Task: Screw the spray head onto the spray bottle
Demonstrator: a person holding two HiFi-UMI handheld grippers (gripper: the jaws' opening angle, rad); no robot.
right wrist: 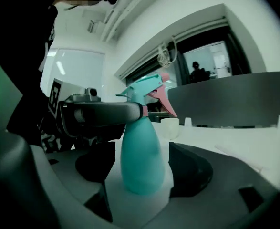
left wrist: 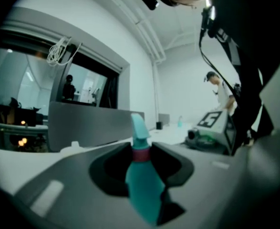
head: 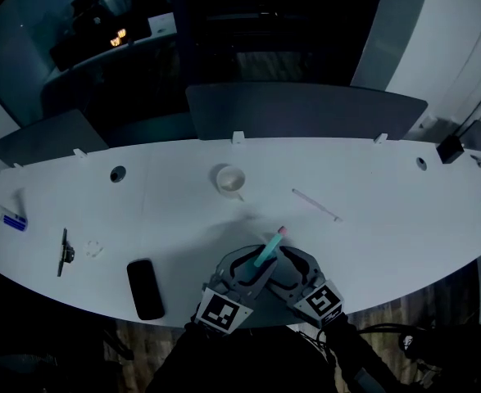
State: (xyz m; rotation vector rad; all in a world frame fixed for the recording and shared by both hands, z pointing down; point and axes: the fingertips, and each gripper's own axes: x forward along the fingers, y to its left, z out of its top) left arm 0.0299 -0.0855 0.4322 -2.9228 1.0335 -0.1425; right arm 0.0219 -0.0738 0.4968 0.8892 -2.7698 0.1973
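A teal spray bottle (head: 262, 256) with a pink collar and a pink trigger stands near the table's front edge, and the spray head (right wrist: 144, 90) sits on its neck. My left gripper (head: 252, 267) is shut on the bottle at the collar (left wrist: 140, 154). In the right gripper view one left finger (right wrist: 101, 112) lies level against the neck. My right gripper (right wrist: 142, 168) stands open around the bottle's body (right wrist: 140, 159), with a narrow gap on each side. The bottle's base is hidden in the head view.
A white cup (head: 229, 178) stands behind the bottle, with a thin white tube (head: 315, 205) to its right. A black phone (head: 145, 289) and a dark tool (head: 62, 252) lie at the front left. A small bottle (head: 6, 217) lies far left. Grey dividers (head: 306, 109) line the back.
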